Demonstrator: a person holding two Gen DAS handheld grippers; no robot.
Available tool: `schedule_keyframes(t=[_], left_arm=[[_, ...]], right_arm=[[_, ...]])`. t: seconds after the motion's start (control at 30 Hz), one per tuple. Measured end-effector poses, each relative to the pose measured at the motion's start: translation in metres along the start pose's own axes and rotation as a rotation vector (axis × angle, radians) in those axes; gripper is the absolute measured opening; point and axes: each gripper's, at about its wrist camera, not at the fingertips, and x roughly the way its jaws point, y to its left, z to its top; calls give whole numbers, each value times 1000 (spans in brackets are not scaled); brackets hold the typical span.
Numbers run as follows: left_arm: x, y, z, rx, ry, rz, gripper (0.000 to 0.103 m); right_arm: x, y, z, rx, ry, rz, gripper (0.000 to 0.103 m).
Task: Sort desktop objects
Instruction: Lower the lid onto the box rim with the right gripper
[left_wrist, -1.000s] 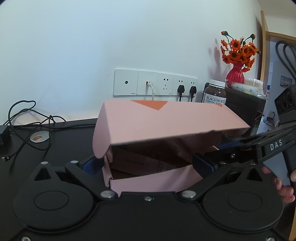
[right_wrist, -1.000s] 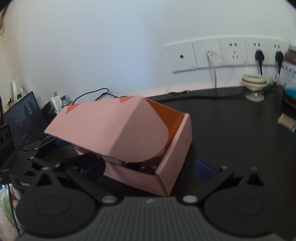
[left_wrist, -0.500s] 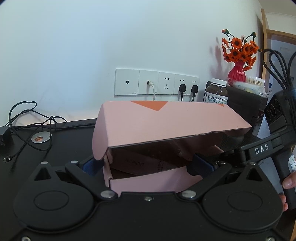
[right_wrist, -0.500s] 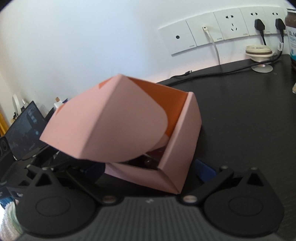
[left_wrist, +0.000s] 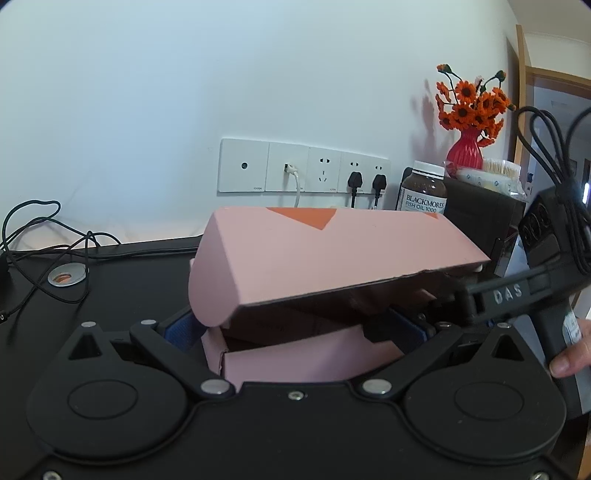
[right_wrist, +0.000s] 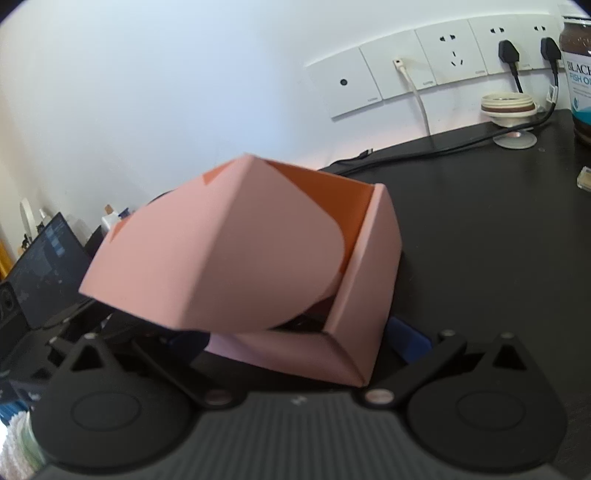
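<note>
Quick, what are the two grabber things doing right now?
Left gripper: open, fingers either side of the pink box.
Right gripper: open, fingers straddling the same box.

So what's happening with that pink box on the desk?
A person is working a hand-held gripper in each hand around a pink box on a black desk. The left hand-held gripper straddles the box base. The right hand-held gripper sits at a corner. The lid is partly lowered, not shut, with items visible inside.
</note>
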Motion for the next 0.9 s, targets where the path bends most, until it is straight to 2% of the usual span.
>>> schedule_keyframes(t=[0.23, 0.37, 0.43, 0.57, 0.73, 0.83, 0.9], left_arm=[[5, -4, 0, 24, 46, -44, 103], [7, 4, 0, -6, 86, -71, 103], [5, 9, 1, -15, 81, -71, 103], [-11, 17, 6, -32, 4, -64, 103], [-37, 13, 12, 5, -103, -110, 103], [-41, 0, 10, 54, -111, -175, 103], [-37, -12, 6, 103, -94, -178, 103]], right_arm=[[1, -17, 13, 31, -5, -39, 102], [1, -19, 14, 54, -3, -27, 102], [-3, -16, 14, 40, -7, -33, 102], [-19, 0, 13, -105, -15, -105, 102], [-50, 30, 9, -427, -70, -254, 102], [-62, 36, 7, -498, -87, -281, 102], [-65, 34, 9, -501, -94, -283, 102]])
